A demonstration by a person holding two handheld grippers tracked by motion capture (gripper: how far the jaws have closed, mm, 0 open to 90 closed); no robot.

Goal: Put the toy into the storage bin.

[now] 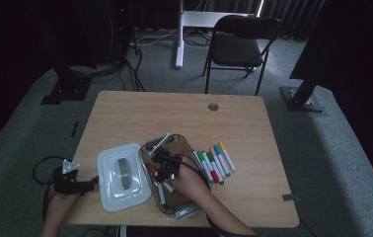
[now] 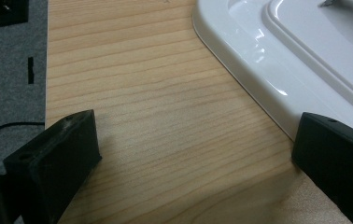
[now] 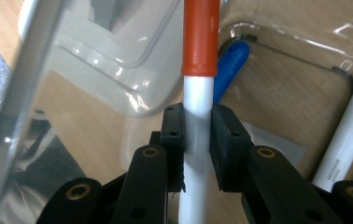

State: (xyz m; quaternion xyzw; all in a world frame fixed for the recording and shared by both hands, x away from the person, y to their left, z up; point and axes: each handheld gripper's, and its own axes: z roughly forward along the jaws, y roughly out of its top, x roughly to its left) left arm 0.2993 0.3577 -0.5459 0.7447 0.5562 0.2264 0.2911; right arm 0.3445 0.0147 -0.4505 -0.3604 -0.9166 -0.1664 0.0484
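A white marker with an orange-red cap (image 3: 200,42) stands between the pads of my right gripper (image 3: 198,126), which is shut on its barrel. That gripper (image 1: 164,165) hangs low inside a clear plastic bin (image 1: 182,142) near the table's front. A blue marker (image 3: 228,65) and a white marker with a magenta cap (image 3: 352,126) lie in the bin beside it. The bin's white lid (image 1: 120,177) rests on the table to its left. My left gripper (image 2: 198,135) is open over bare wood, its right jaw close to the lid's edge (image 2: 296,56). In the high view it (image 1: 92,182) sits at the table's left front edge.
Several coloured markers (image 1: 214,162) lie in a row on the wooden table (image 1: 140,116) right of the bin. A round grommet (image 1: 213,106) sits near the far edge. A black folding chair (image 1: 241,44) stands beyond the table, on grey carpet.
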